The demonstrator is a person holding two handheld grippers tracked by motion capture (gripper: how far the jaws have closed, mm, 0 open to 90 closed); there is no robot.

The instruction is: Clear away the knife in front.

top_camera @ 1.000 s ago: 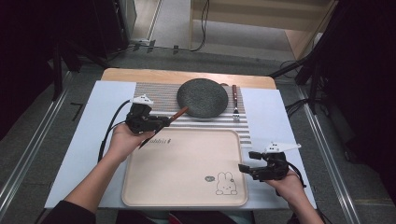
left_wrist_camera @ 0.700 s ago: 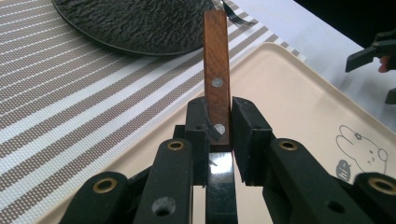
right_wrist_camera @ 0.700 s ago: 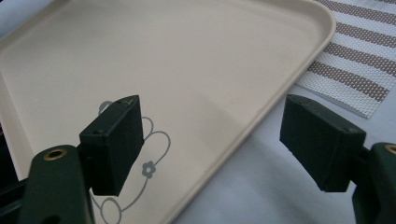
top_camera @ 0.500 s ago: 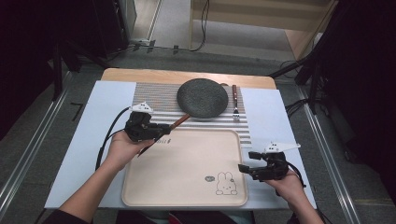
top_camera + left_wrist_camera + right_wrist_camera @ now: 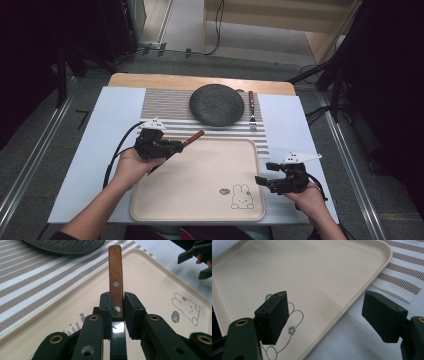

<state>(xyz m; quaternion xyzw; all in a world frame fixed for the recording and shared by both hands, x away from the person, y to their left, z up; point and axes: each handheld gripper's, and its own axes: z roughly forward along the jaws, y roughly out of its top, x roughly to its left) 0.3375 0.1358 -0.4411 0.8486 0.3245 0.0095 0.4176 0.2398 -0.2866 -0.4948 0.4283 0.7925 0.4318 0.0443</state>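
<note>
Knife [image 5: 115,280] clamped in left gripper [image 5: 172,148] above tray [image 5: 200,190] marked "hi"; right gripper [image 5: 265,174] gapes wide, empty.

Bare tray [image 5: 200,185]; plate [image 5: 217,104] and fork [image 5: 252,111] crowd beyond.

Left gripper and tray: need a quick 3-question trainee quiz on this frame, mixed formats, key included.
1. True or false: the left gripper is shut on a wooden-handled knife.
2. The right gripper is: A) shut on the fork B) open with nothing between its pads C) shut on the tray rim.
3. What lies right of the dark plate on the striped mat?

Key: 1 true; 2 B; 3 a fork.
</note>
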